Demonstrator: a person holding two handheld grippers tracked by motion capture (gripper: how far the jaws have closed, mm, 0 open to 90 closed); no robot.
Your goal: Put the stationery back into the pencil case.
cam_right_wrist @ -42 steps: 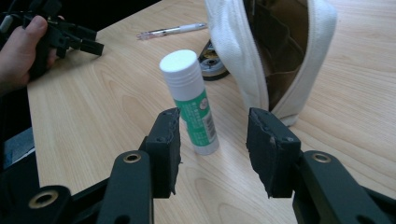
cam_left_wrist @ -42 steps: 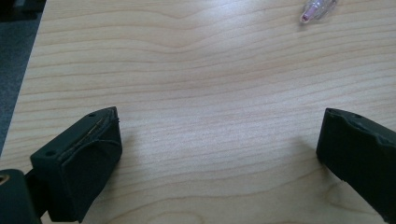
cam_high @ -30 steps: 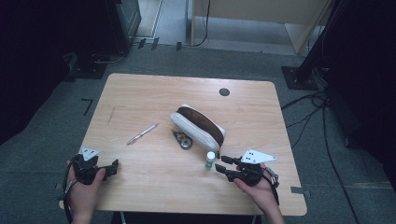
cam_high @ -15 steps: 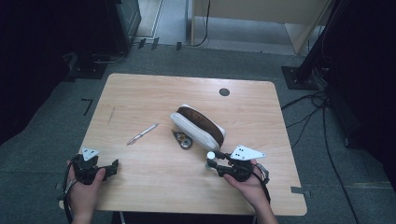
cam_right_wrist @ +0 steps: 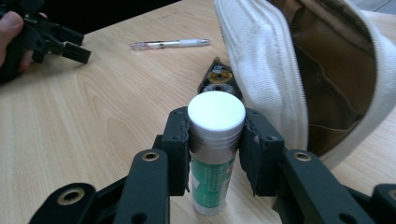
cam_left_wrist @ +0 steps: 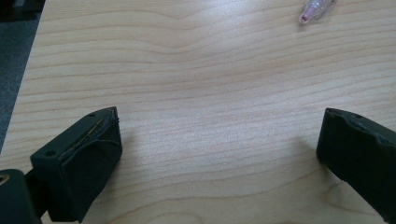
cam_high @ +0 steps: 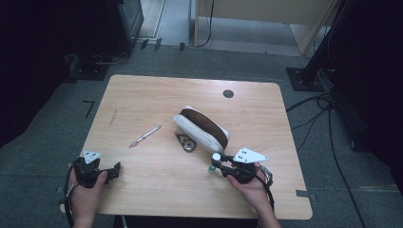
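A glue stick [cam_right_wrist: 215, 140] with a white cap and a green label stands upright on the wooden table [cam_high: 157, 95], just in front of a white pouch [cam_high: 202, 127] with a brown lining that lies open. My right gripper [cam_high: 217, 166] has just been closing, and its pads now press on both sides of the tube below the cap. A clear pen [cam_high: 145, 136] lies left of the pouch. My left gripper [cam_high: 116, 169] rests open near the front left corner over bare wood, with the pen's tip [cam_left_wrist: 315, 9] far ahead of it.
A small dark metal object [cam_high: 186, 142] lies against the pouch's near side, between the pen and the glue stick. A black round mark [cam_high: 228, 93] sits near the table's far edge. Dark stands and cables crowd the floor to the right.
My right gripper has slid left up to the glue stick, and its jaws have closed around the tube. The left hand has stayed put.
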